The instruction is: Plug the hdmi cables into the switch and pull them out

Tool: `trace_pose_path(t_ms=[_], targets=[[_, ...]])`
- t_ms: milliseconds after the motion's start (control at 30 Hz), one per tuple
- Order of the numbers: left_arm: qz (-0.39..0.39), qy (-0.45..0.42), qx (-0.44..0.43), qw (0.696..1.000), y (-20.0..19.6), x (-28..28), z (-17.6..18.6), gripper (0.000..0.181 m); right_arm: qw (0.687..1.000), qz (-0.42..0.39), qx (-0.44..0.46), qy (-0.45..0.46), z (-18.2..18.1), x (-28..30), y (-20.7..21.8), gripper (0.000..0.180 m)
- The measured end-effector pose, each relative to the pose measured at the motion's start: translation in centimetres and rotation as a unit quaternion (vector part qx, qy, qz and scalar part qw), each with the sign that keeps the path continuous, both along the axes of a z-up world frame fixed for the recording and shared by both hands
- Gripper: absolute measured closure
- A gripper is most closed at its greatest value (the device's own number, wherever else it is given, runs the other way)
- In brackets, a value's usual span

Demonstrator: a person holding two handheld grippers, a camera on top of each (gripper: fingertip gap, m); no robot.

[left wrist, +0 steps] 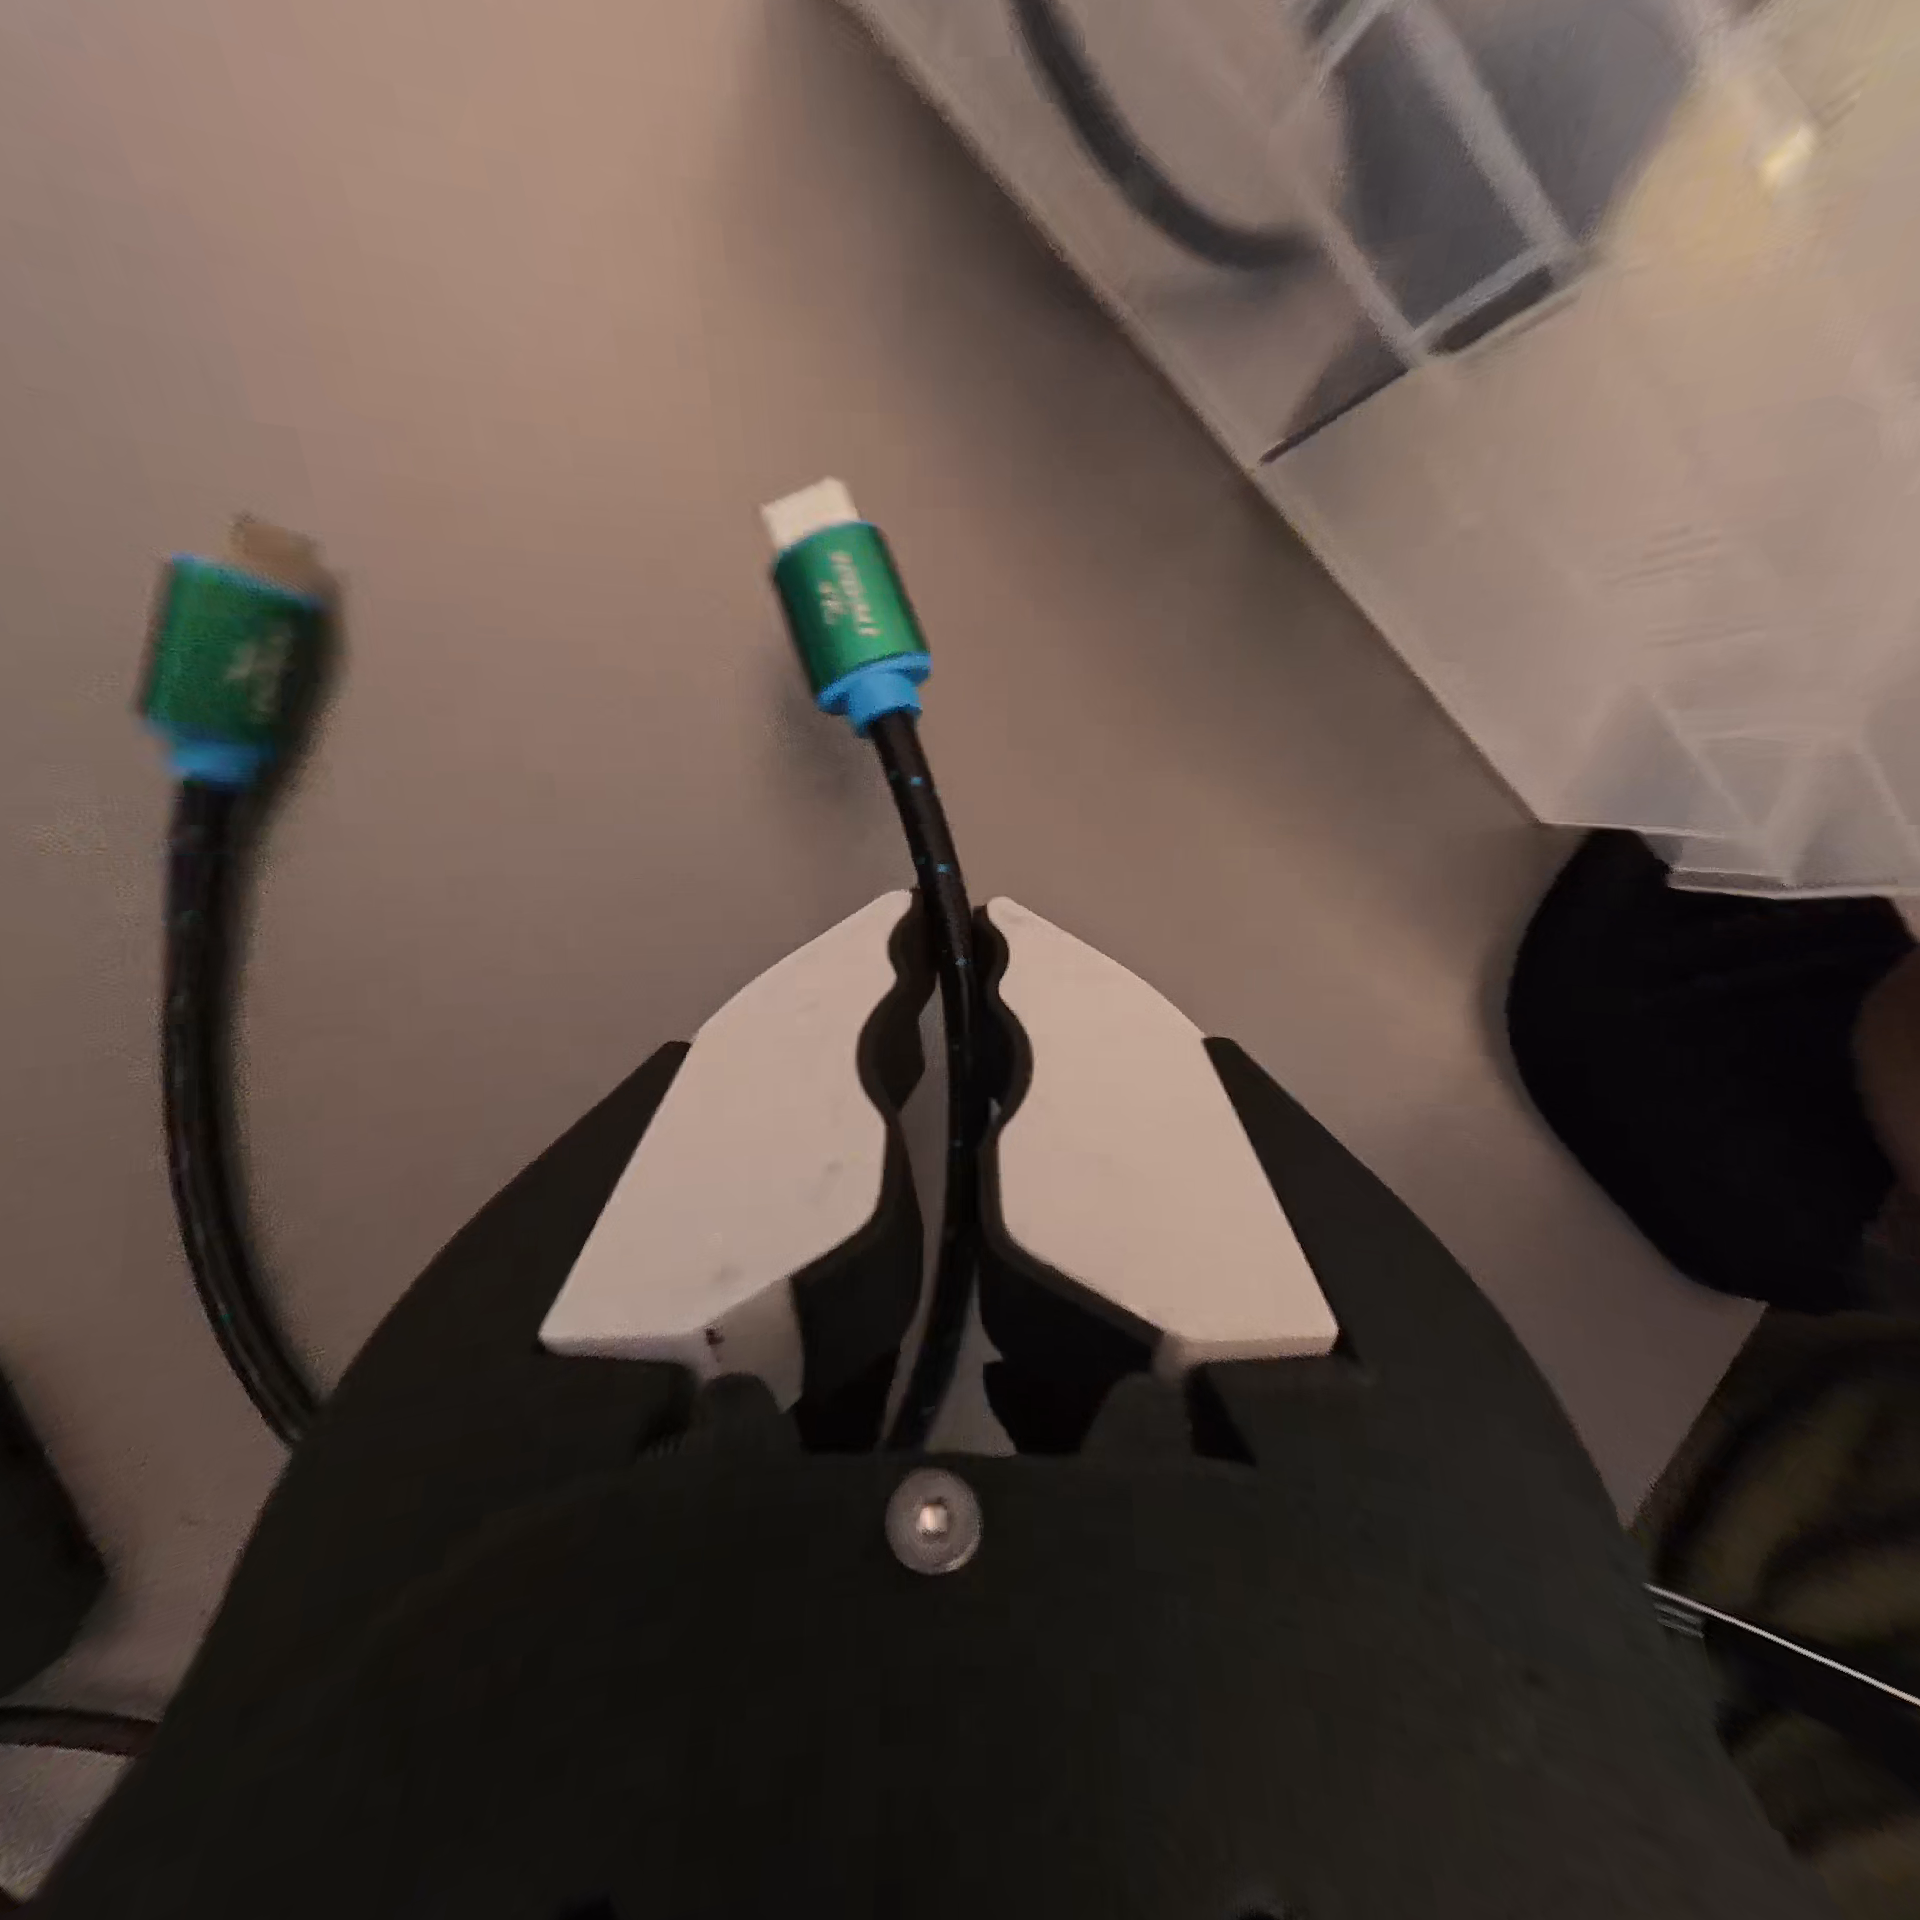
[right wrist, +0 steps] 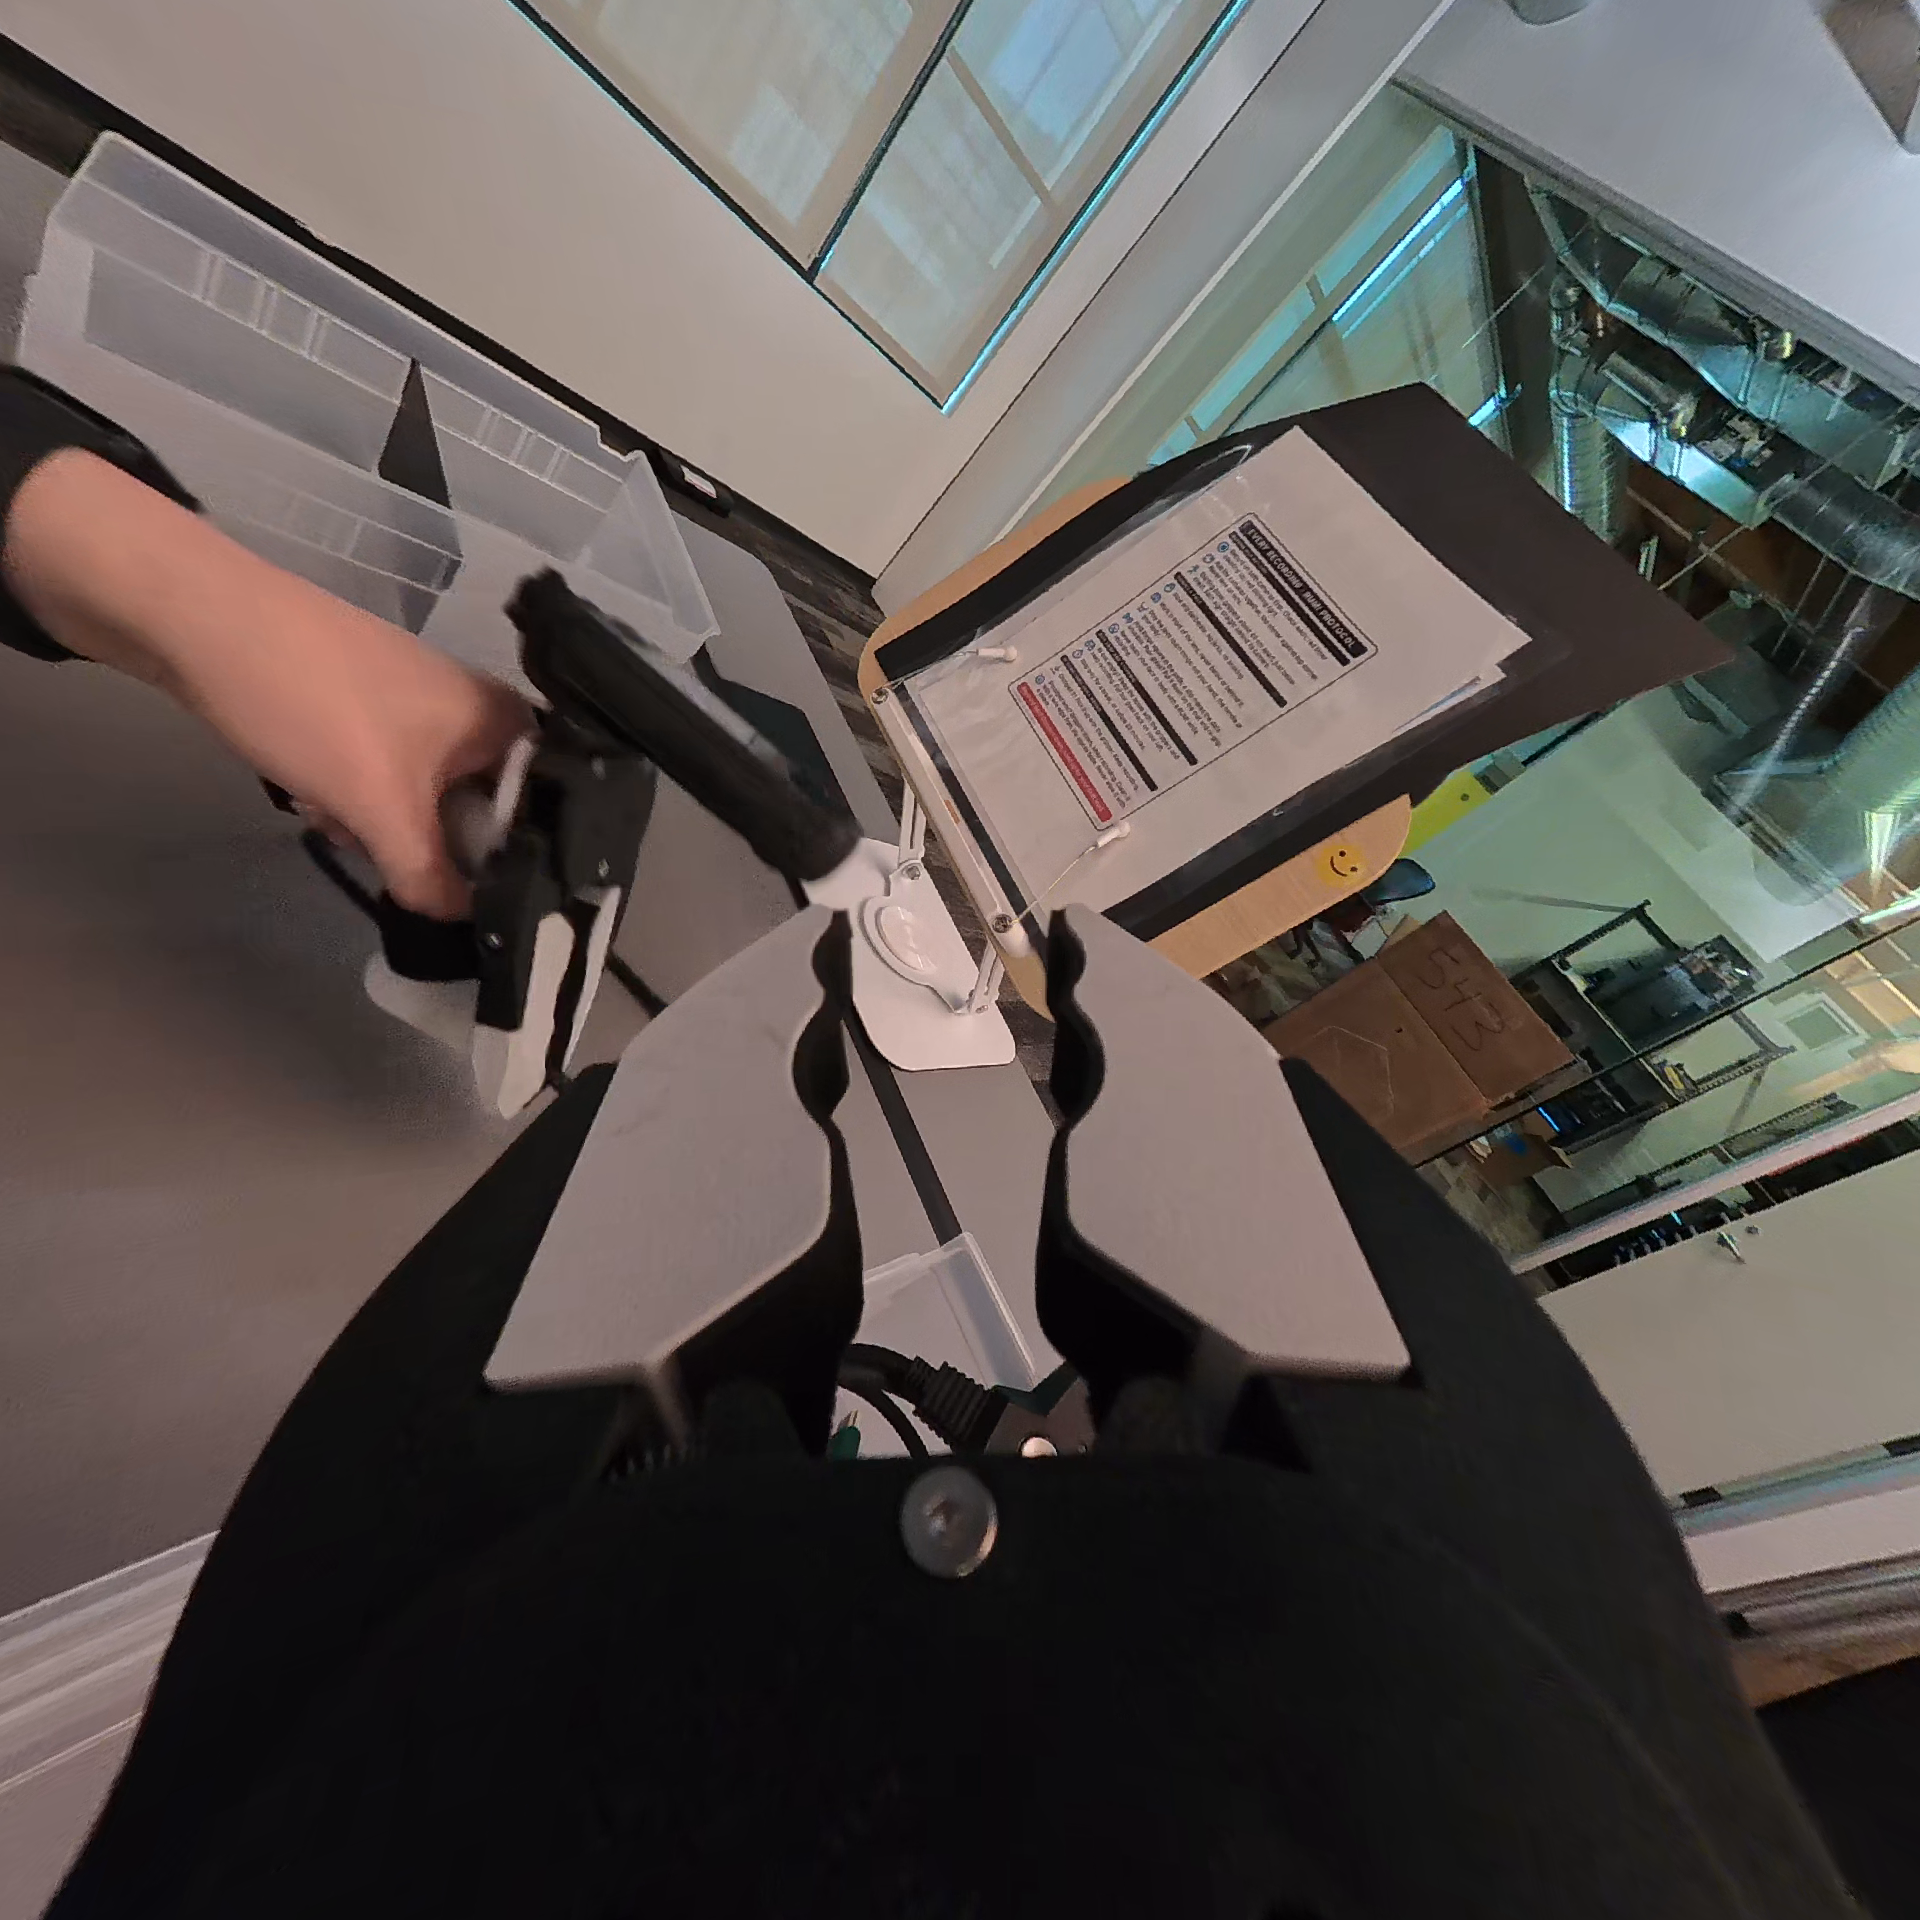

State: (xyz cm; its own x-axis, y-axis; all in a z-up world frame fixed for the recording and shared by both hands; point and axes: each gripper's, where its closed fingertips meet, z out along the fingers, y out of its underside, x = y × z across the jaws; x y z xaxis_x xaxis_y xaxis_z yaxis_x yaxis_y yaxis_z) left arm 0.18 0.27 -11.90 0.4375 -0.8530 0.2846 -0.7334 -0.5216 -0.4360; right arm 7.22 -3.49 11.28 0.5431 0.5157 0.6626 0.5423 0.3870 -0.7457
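In the left wrist view my left gripper [left wrist: 945, 906] is shut on a black braided HDMI cable [left wrist: 935, 821], a short way behind its green plug [left wrist: 847, 613] with a blue collar. The plug's metal tip points away from me, above the grey table [left wrist: 468, 312]. A second green HDMI plug [left wrist: 234, 649] on a black cable lies to the left, blurred. My right gripper [right wrist: 940, 930] is open with nothing between its fingers, and it is tilted up towards the room. The right wrist view shows a hand [right wrist: 312, 727] holding the left gripper [right wrist: 540, 987] over the table.
A clear plastic bin [left wrist: 1558, 520] stands at the upper right, and more such bins [right wrist: 260, 343] show at the table's back. A document stand [right wrist: 1195, 665] on a white base [right wrist: 925, 997] stands ahead of my right gripper. A dark object [left wrist: 1683, 1091] lies at the right.
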Motion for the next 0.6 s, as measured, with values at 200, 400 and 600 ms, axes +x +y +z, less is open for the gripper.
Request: trace_pose_path(t_ms=[200, 400, 600], targets=[[-0.018, -0.162, 0.158, 0.974, -1.1, -0.6, 8.4, 0.177, 0.997, -0.037, 0.016, 0.064, 2.2, 1.0, 1.0, 0.143], [0.010, -0.303, 0.212, 0.929, -3.2, -2.7, 15.1, 0.177, 0.976, 0.011, -0.029, 0.215, 5.1, -0.3, 0.9, 0.144], [0.033, -0.424, 0.208, 0.881, -5.0, -6.0, 20.1, 0.177, 0.936, 0.089, -0.139, 0.312, 5.2, -4.6, 1.4, 0.147]])
